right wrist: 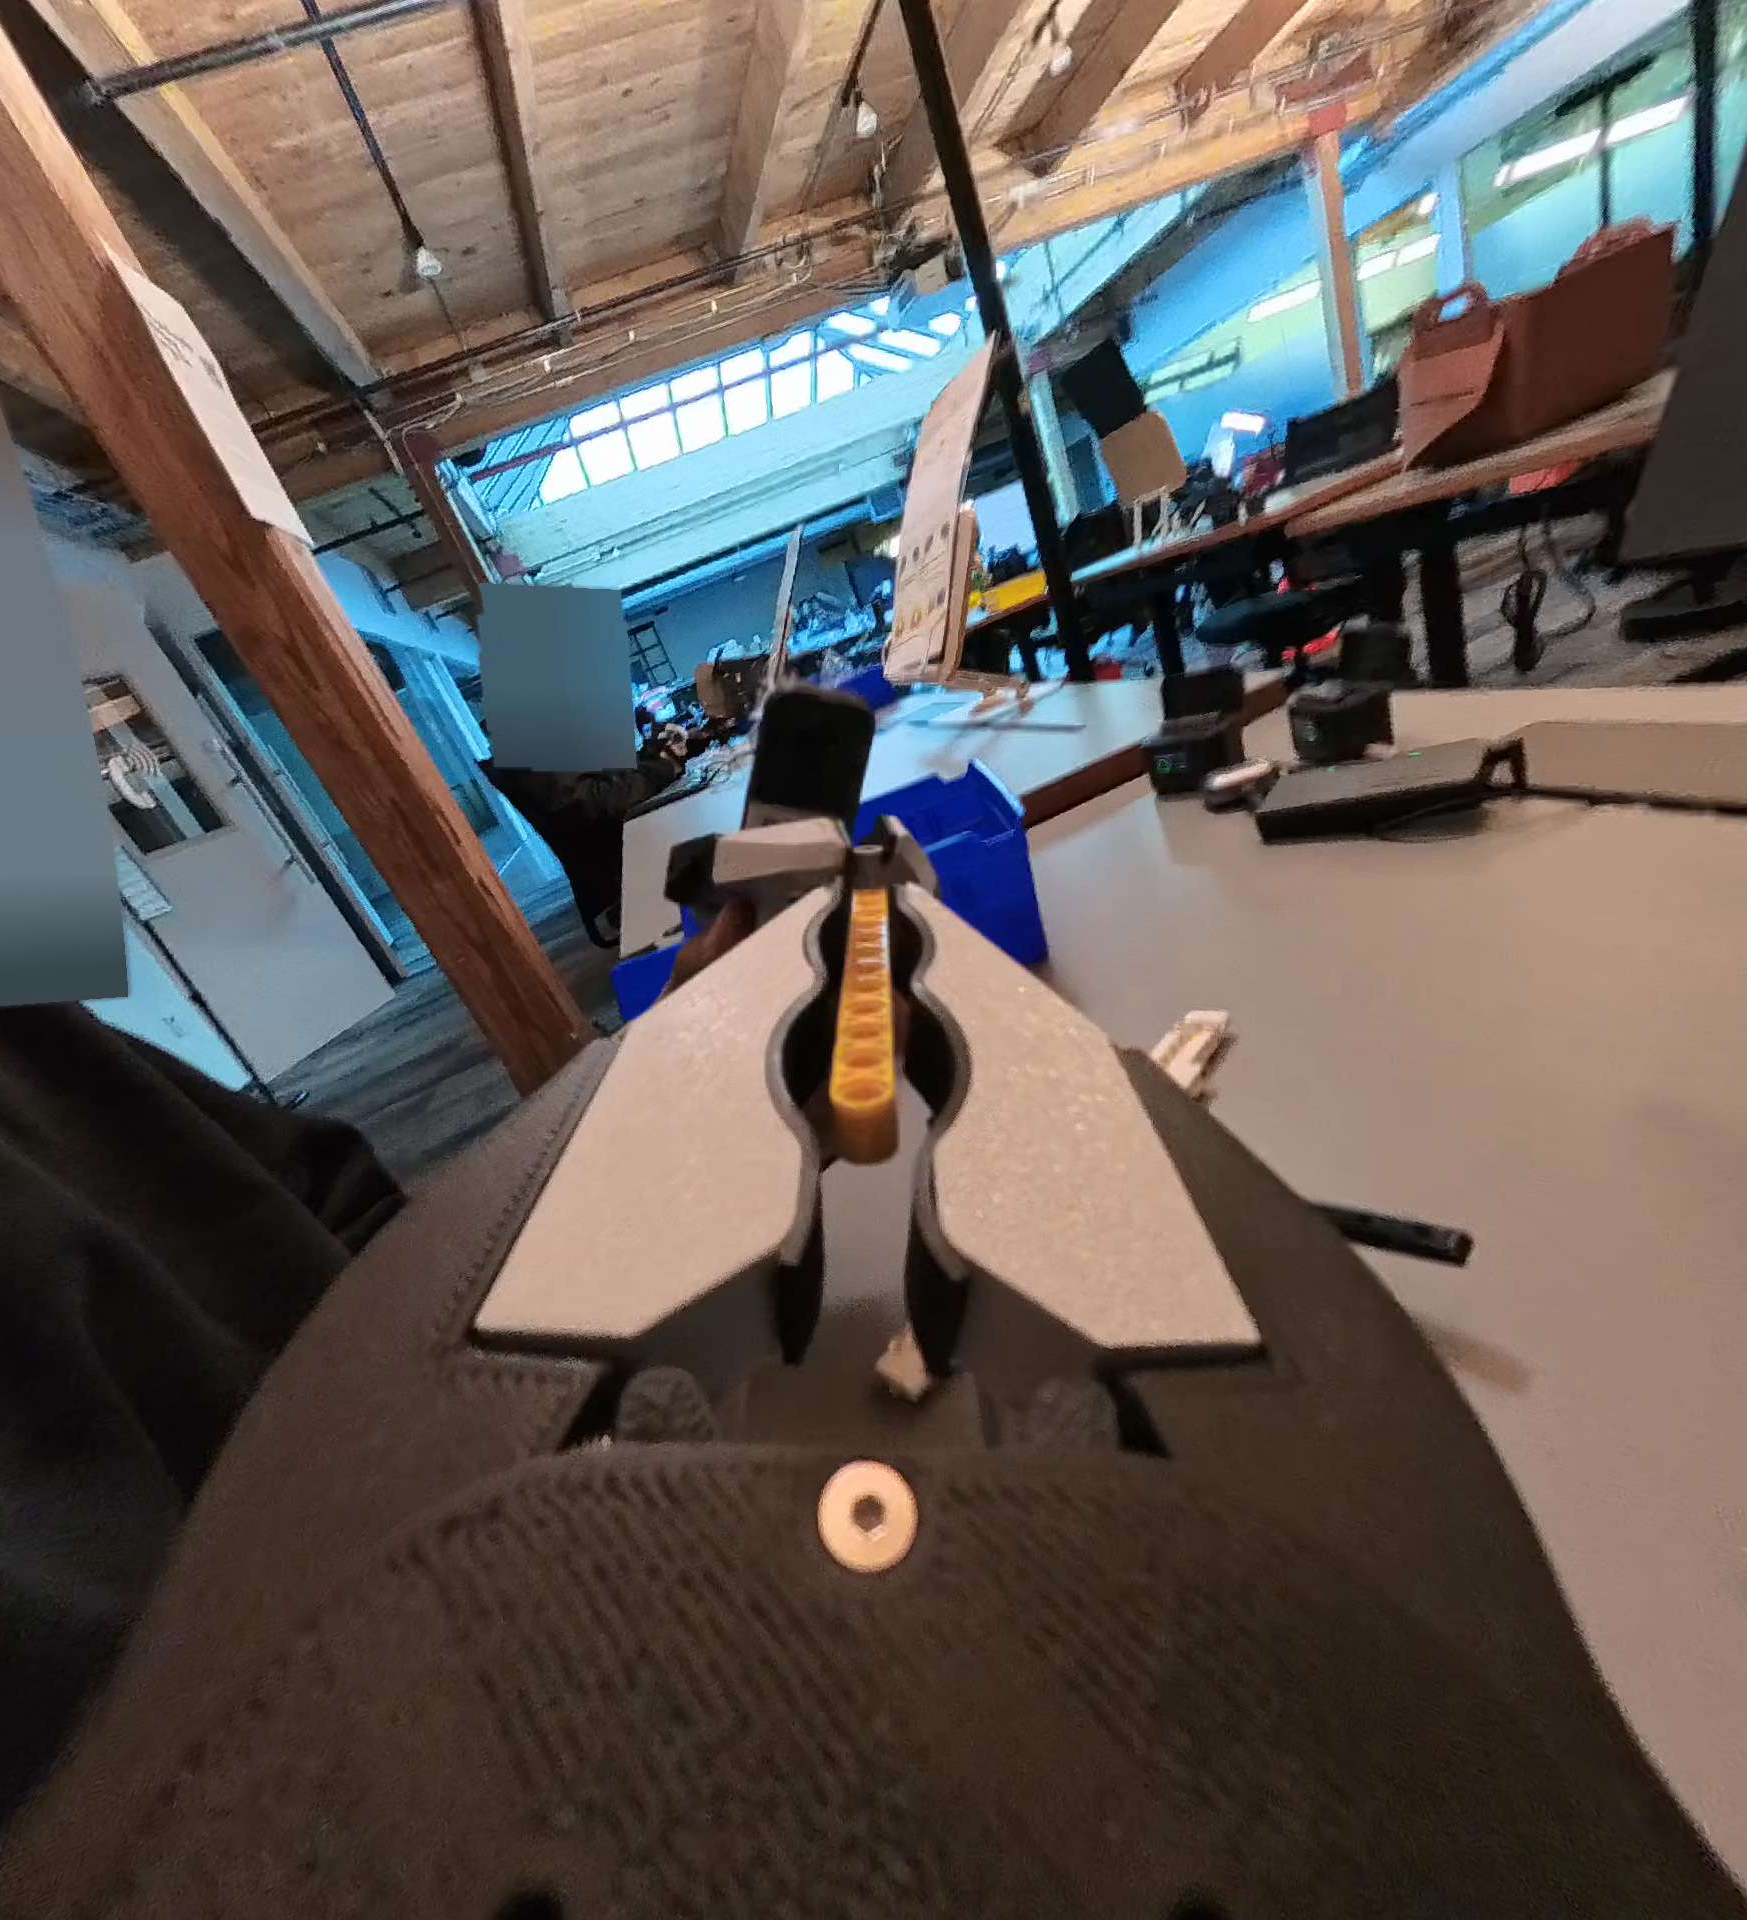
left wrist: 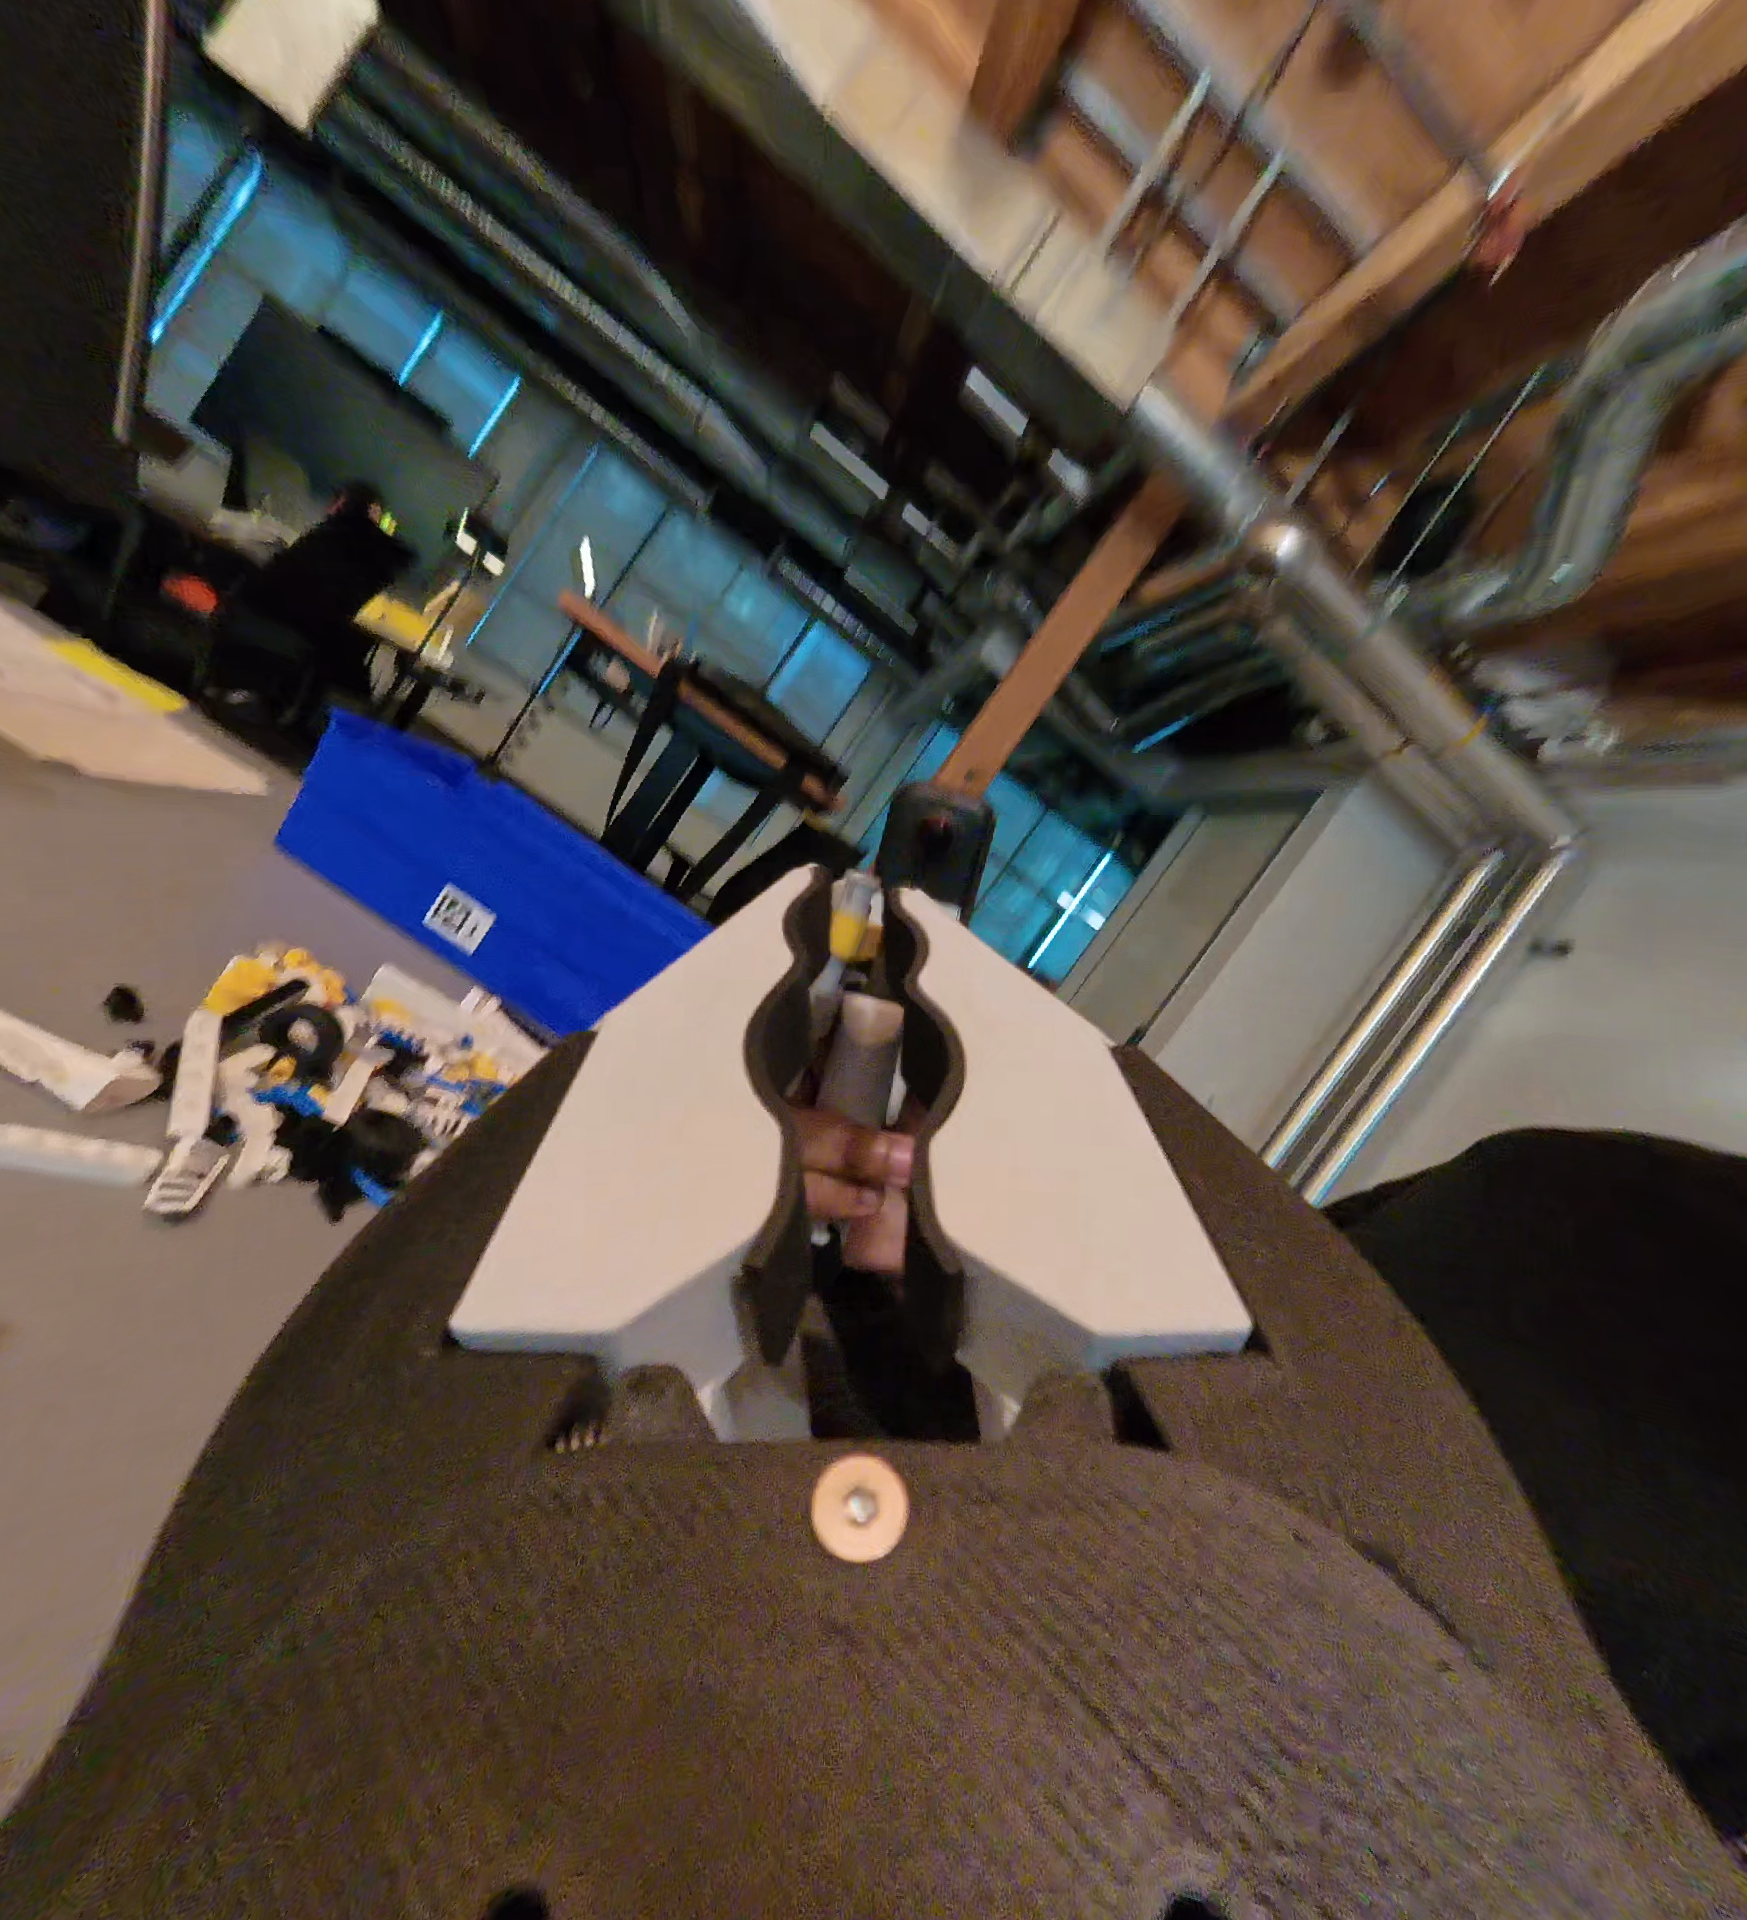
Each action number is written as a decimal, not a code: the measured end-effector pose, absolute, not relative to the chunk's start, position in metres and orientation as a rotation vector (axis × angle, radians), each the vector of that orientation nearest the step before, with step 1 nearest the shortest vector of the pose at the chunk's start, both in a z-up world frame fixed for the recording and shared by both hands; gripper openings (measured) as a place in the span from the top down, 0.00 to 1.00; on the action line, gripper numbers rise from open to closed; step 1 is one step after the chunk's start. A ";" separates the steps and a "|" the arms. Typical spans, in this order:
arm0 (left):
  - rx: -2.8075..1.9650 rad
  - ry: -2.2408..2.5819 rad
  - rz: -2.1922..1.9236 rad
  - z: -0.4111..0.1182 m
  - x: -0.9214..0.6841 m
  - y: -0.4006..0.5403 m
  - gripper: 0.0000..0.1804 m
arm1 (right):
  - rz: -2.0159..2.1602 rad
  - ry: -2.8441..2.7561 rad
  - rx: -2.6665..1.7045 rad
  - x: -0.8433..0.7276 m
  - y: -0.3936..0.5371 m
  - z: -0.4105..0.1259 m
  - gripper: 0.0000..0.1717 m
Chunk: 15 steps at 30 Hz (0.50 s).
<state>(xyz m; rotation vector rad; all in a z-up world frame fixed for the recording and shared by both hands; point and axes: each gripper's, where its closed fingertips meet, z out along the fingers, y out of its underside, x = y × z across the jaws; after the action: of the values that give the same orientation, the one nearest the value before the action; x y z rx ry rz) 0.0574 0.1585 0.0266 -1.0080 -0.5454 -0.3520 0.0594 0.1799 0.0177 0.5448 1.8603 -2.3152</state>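
Note:
In the right wrist view my right gripper [right wrist: 867,914] is shut on a yellow beam with a row of holes [right wrist: 862,1039]. The beam runs lengthwise between the pads and its near end sticks back towards the camera. My left gripper [right wrist: 864,857] faces it from the far side, and its grey fingers [right wrist: 775,857] close on a small grey part at the beam's far end. In the left wrist view my left gripper [left wrist: 858,904] is shut on a small yellow piece with a light grey end [left wrist: 853,925]. The right gripper's black camera [left wrist: 936,831] sits just behind it. A hand [left wrist: 858,1174] shows through the gap.
A pile of white, yellow, blue and black bricks [left wrist: 308,1060] lies on the grey table [left wrist: 69,883] beside a blue bin [left wrist: 474,862]. The bin also shows in the right wrist view [right wrist: 983,862]. Black devices [right wrist: 1368,790], a white piece [right wrist: 1191,1044] and a black stick [right wrist: 1399,1236] lie to the right. A wooden post [right wrist: 256,623] stands left. The grippers are tip to tip, or close to it.

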 end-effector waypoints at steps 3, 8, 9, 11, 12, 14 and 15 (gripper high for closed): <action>-0.952 -0.540 -0.396 0.028 0.057 0.158 0.87 | -2.512 1.683 0.536 0.059 0.190 0.046 0.97; -0.857 -0.494 -0.490 0.039 0.068 0.169 0.87 | -2.601 1.600 0.534 0.065 0.186 0.053 0.97; -0.838 -0.485 -0.489 0.041 0.069 0.168 0.95 | -2.606 1.572 0.534 0.066 0.184 0.053 0.97; -0.764 -0.480 -0.484 0.047 0.070 0.161 1.00 | -2.560 1.552 0.543 0.068 0.178 0.049 0.97; -0.738 -0.484 -0.487 0.049 0.069 0.158 1.00 | -2.526 1.563 0.542 0.068 0.174 0.045 0.98; -0.684 -0.465 -0.488 0.057 0.070 0.148 1.00 | -2.456 1.628 0.536 0.070 0.167 0.035 1.00; -0.695 -0.471 -0.472 0.058 0.070 0.147 1.00 | -2.422 1.679 0.544 0.069 0.164 0.029 1.00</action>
<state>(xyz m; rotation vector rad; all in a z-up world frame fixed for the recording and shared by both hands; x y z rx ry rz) 0.0702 0.1470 0.0579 -0.6950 -0.4712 -0.4719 0.0695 0.1636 0.0290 0.5441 1.6793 -2.4218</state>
